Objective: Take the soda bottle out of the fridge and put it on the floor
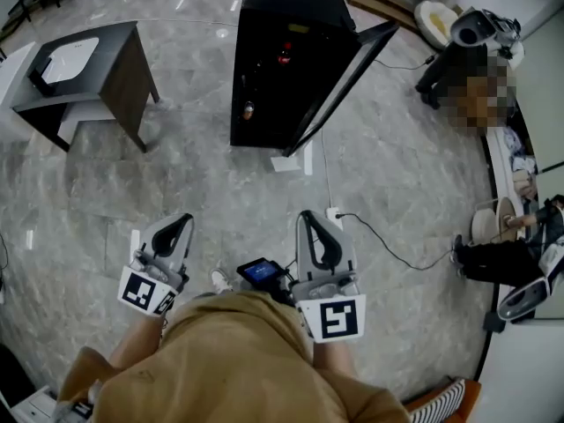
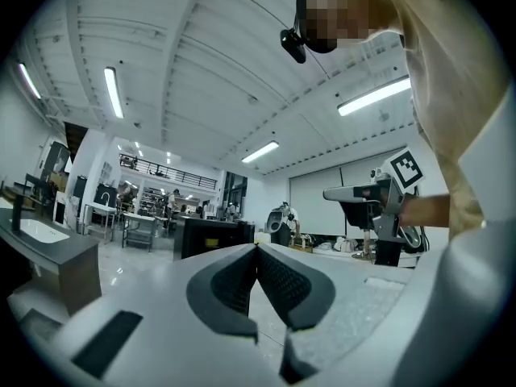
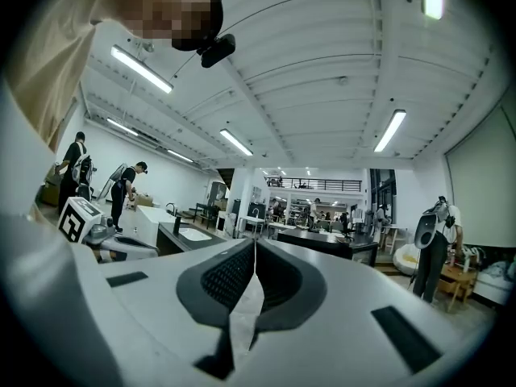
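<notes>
Person's tan top [image 1: 238,359] filling foreground; left gripper [image 1: 181,222] and right gripper [image 1: 307,216] reaching forward, both jaws pressing shut, gripping nothing. Soda bottle [image 1: 284,57] sitting inside open fridge [image 1: 291,16], well ahead of jaws.

A big open lab hall: strip lights [image 3: 393,130], mezzanine railing [image 3: 322,185], workbenches [image 2: 139,220], polished stone floor [image 1: 220,192].

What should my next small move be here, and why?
Probably step forward toward the fridge. Its door already stands open, but the fridge is well ahead of both grippers, likely out of reach. The left gripper and right gripper are shut and empty, so nothing needs setting down first.
</notes>
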A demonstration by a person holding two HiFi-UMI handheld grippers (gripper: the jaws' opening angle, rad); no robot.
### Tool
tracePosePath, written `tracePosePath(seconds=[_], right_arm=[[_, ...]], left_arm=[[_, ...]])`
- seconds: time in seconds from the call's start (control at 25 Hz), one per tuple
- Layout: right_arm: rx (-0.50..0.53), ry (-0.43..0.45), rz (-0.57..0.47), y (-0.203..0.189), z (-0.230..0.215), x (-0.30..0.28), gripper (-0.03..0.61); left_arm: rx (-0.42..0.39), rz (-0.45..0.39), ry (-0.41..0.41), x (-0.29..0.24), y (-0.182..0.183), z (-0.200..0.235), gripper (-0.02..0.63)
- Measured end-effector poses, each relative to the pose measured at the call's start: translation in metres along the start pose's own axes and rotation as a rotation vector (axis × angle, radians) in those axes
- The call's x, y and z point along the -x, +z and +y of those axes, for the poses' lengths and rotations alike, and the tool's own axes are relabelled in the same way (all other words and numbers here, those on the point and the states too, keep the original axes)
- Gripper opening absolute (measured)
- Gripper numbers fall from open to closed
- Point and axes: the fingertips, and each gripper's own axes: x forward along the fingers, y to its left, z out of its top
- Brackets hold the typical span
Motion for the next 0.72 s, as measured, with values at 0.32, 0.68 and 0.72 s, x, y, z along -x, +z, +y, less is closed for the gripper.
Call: tracePosePath(seconds=[0.32,0.68,0.72], right_arm=[[-0.005,0.009,-0.035,0.007,-0.009,-0.021,0.002],[-0.039,0.059,-0.065,-0.015,-0.086,-0.079,0.002],[-0.036,0.062,-0.074,-0.014,-0.097,-0.087,0.002]], left_arm=[[-0.005,-0.007,-0.015,-0.015,0.001,0.001,0.002],[-0.038,0.020,0.012,-0.100,-0.007,0.003,0.002],[-0.047,0.020,0.015,-0.114,-0.006,0.004,0.002]])
